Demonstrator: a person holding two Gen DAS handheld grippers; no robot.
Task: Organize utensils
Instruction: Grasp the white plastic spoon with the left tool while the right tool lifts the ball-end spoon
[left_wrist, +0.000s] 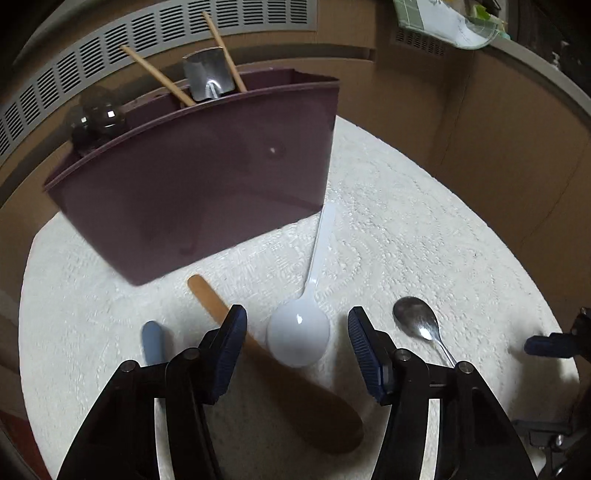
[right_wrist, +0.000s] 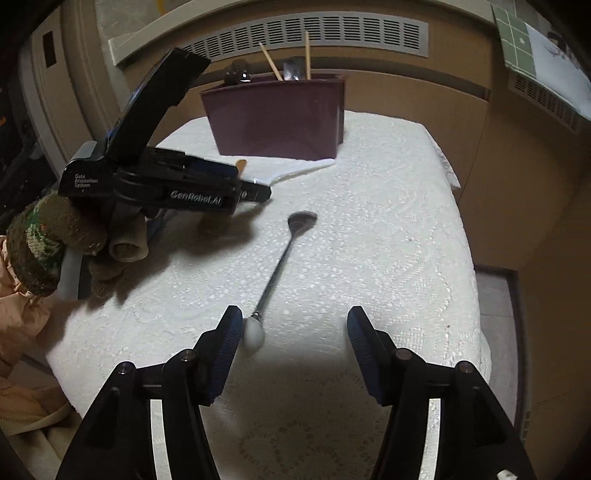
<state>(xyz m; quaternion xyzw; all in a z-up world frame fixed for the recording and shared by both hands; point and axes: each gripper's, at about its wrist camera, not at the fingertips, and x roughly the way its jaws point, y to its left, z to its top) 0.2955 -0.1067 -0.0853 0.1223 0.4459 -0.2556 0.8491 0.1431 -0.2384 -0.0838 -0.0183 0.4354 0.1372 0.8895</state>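
Desk under a white embossed cloth (left_wrist: 406, 229). Far left, a rounded blue handle (left_wrist: 153, 341) lies flat, its other end hidden behind the left tongs (left_wrist: 297, 332). Next, a wooden spatula (left_wrist: 266, 354), matte, running diagonally from its narrow handle tip near the bin to its broad blade close under the camera. Left tongs spread, pinching nothing; the glossy white plastic spoon (left_wrist: 301, 332) lies with its bowl right between the pads, thin handle pointing up and away toward the corner of the dark purple plastic bin (left_wrist: 207, 177), which already holds chopsticks and a metal server. Left hand looks nearest that spoon. Further right, a slim metal spoon (right_wrist: 284, 254), shiny, white knob at the near end, long axis slanting away. Right tongs (right_wrist: 291, 332) spread, empty; the knob sits just beside the left pad.
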